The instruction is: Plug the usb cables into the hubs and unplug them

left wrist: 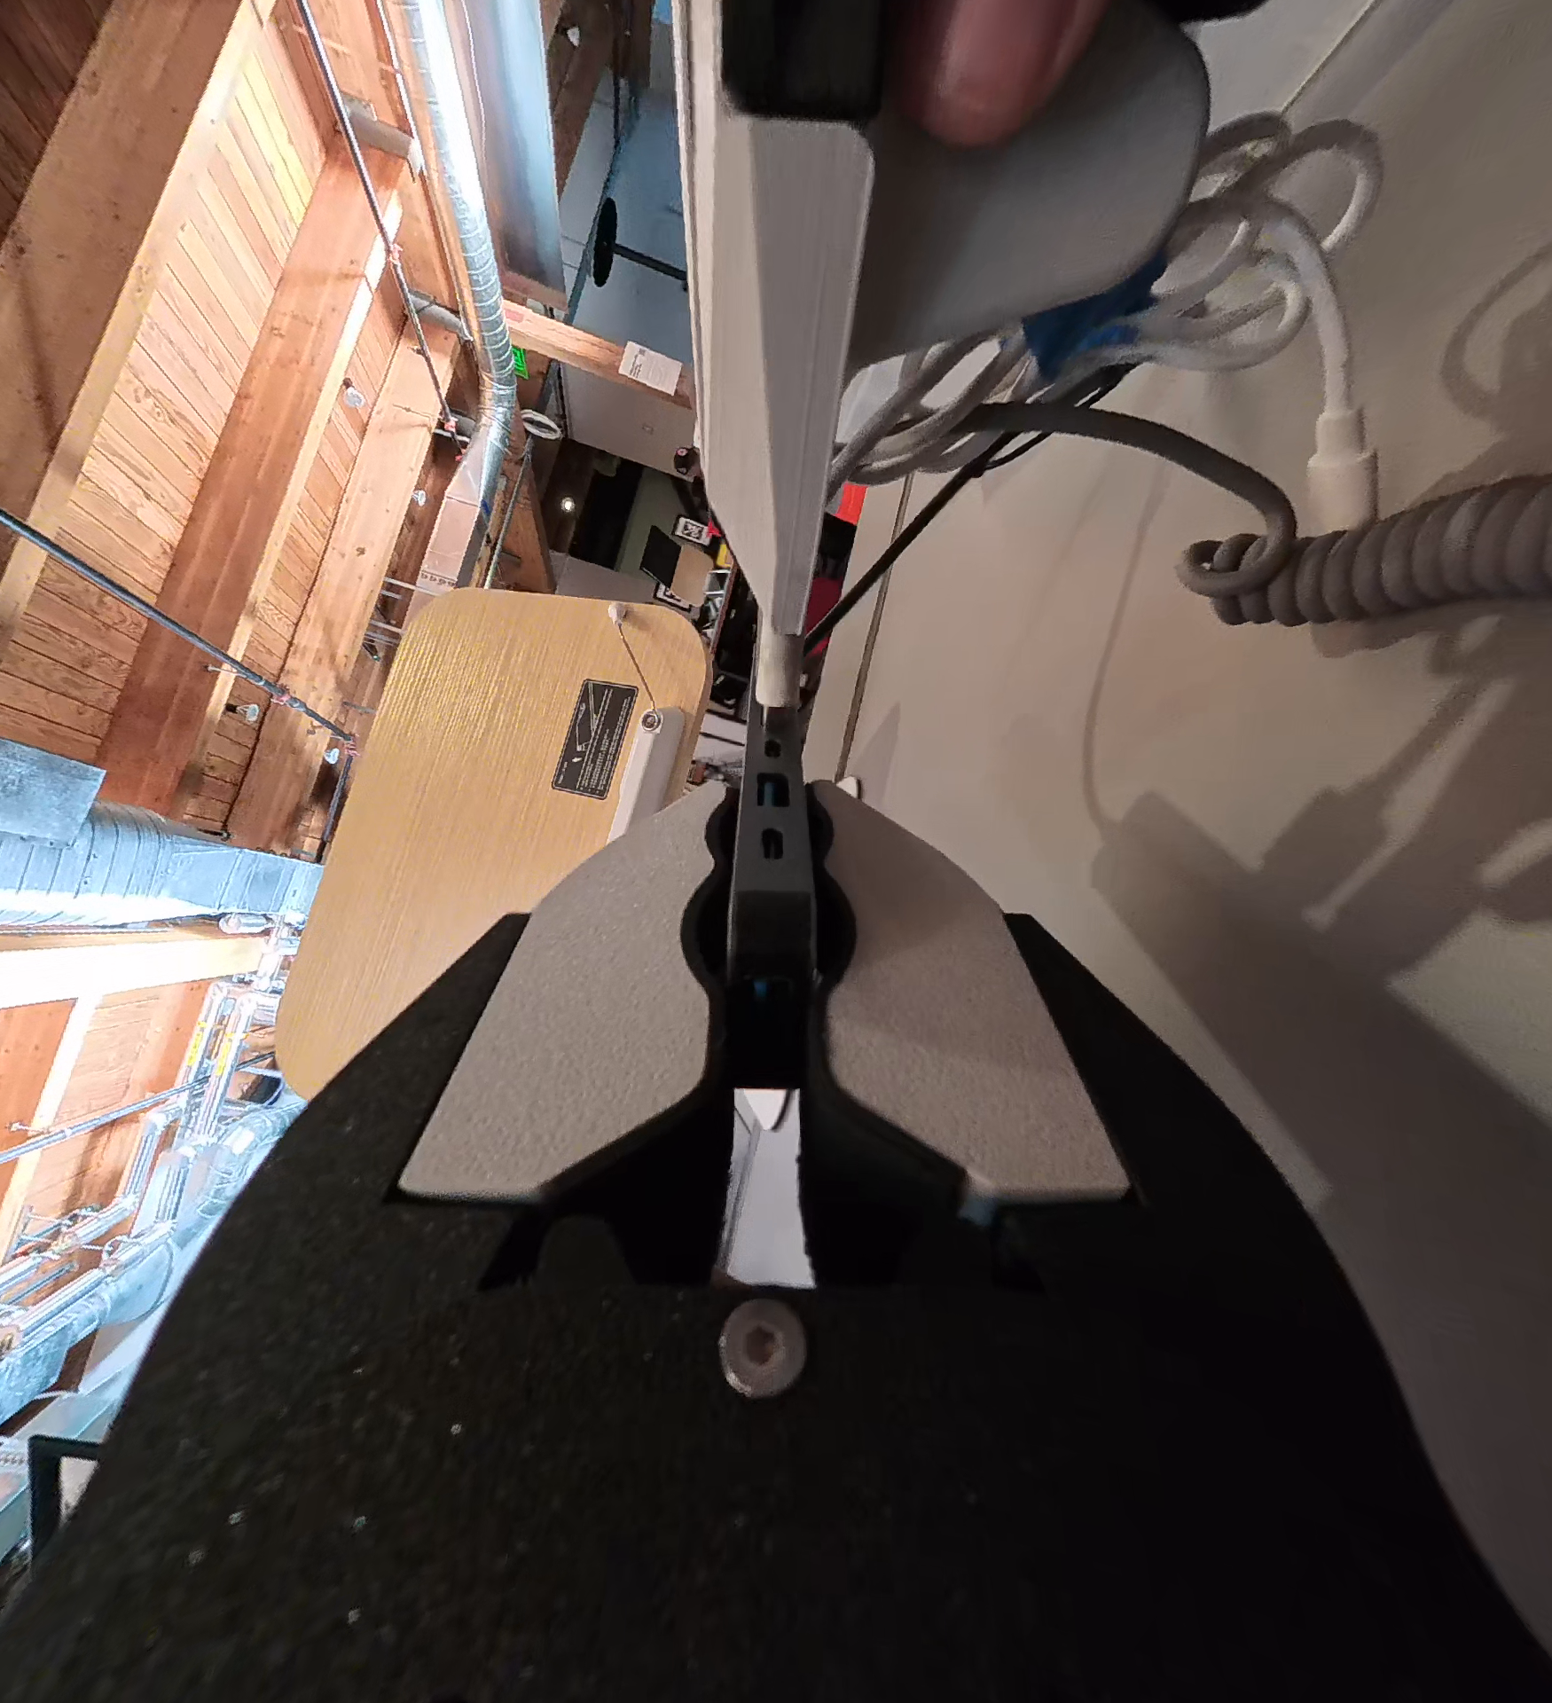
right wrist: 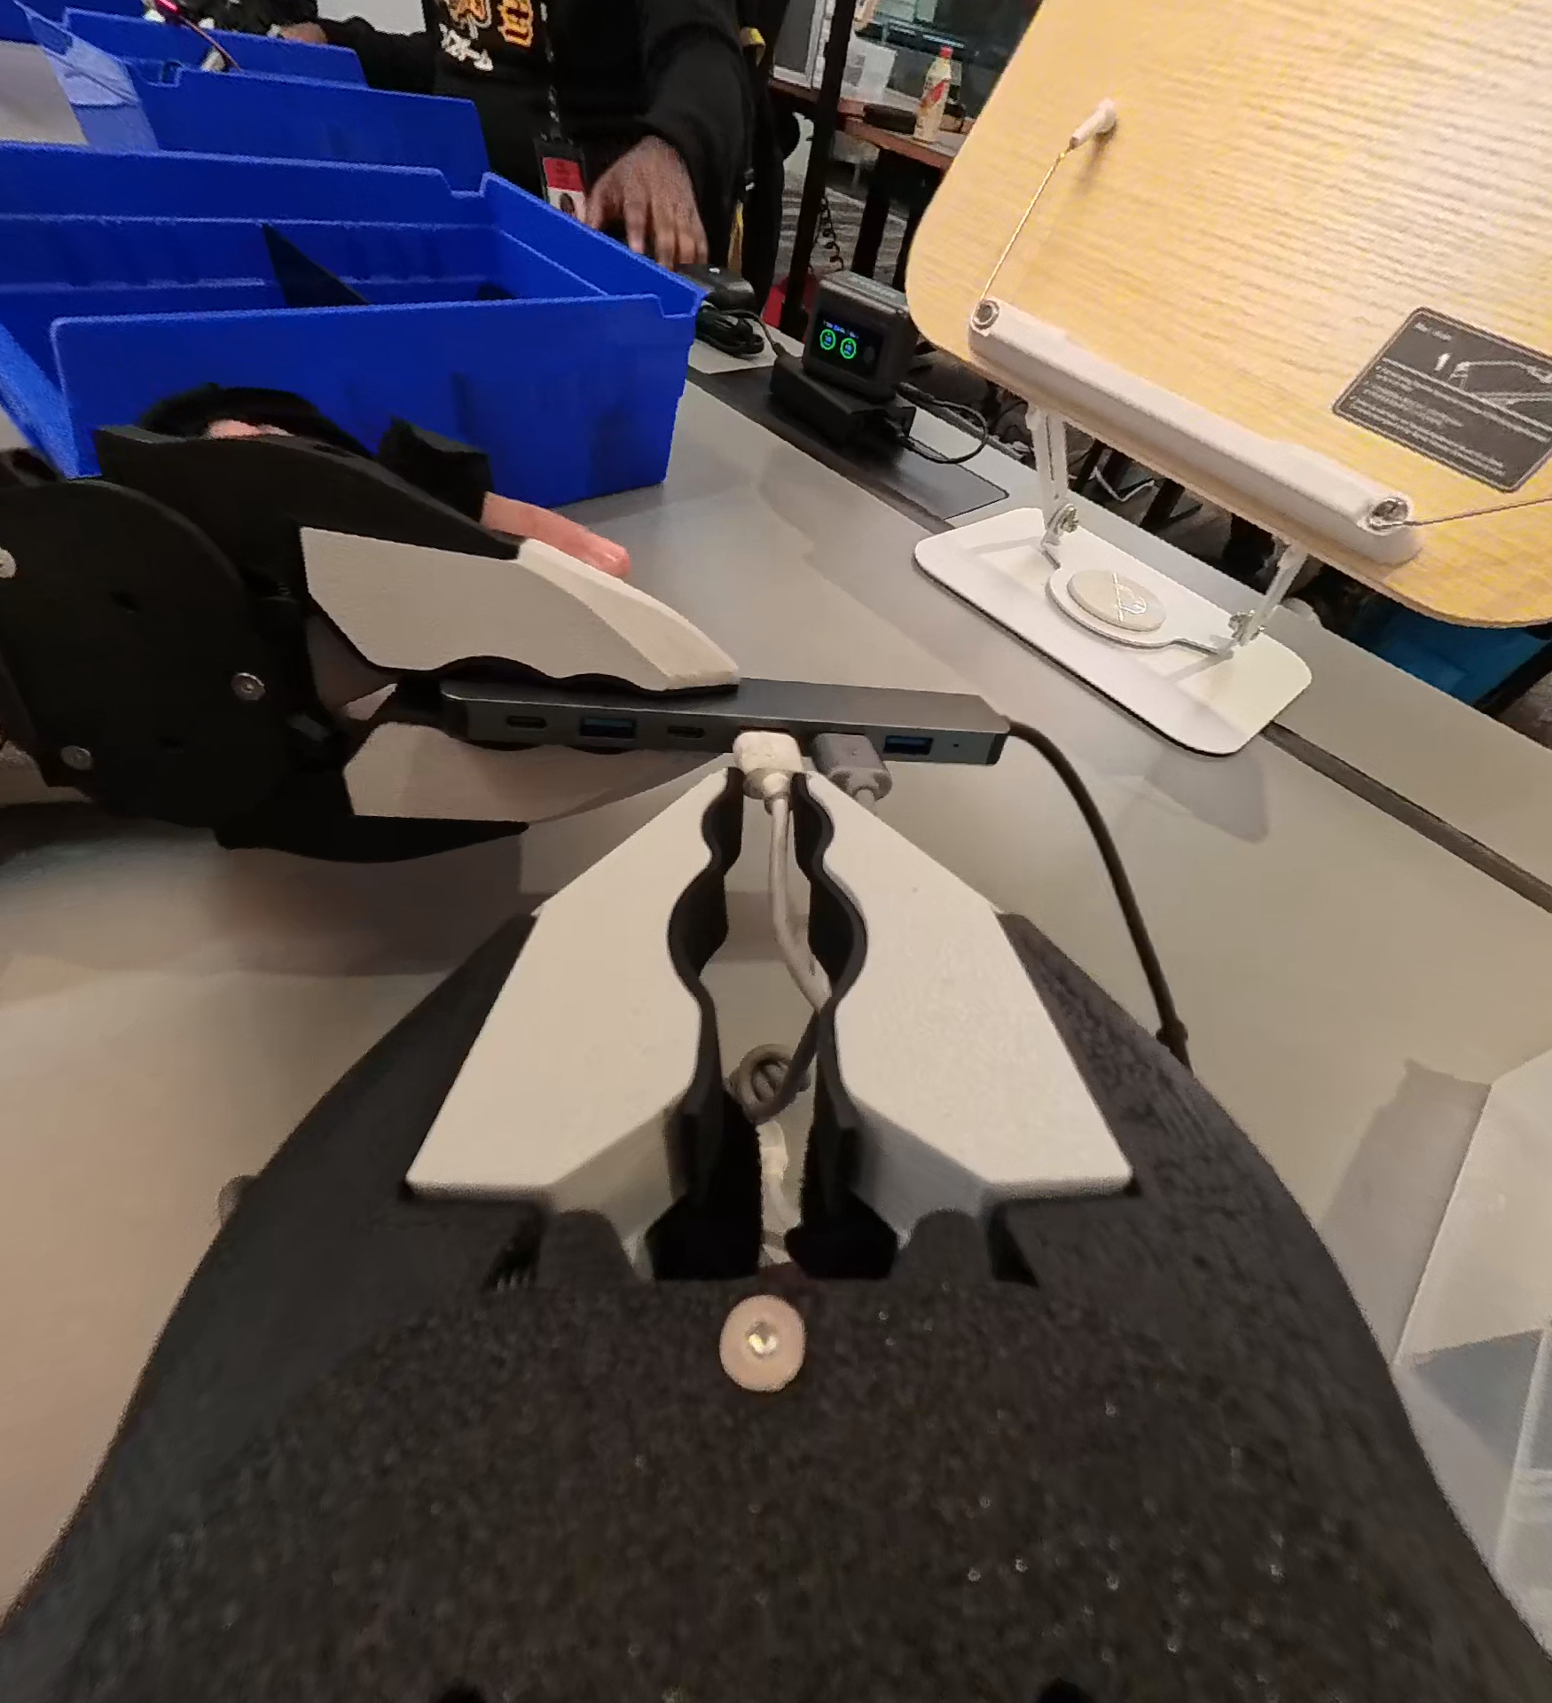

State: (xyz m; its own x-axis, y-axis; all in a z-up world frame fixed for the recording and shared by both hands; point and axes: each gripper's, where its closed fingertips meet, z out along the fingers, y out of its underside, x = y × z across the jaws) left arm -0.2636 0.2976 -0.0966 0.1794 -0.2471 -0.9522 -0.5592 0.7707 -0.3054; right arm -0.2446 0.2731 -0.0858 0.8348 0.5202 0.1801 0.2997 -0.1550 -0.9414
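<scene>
Up close, the left gripper [right wrist: 570,728] pinches one end of the dark hub [right wrist: 846,714], holding it level just above the grey table [right wrist: 846,553]. The right gripper [right wrist: 765,792] has its fingers pressed on the white plug [right wrist: 765,751], which sits in a port along the hub's near edge, beside a grey plug [right wrist: 851,757]. Blue bins [right wrist: 367,369] crowd the left side and a wooden stand [right wrist: 1261,276] leans over the right, with bare table between. Only the left wrist view shows the bundle of white cables [left wrist: 1233,276] and a coiled grey cord [left wrist: 1417,553] lying on the table behind the right gripper. A person's hand [right wrist: 652,207] rests beyond the bins.
</scene>
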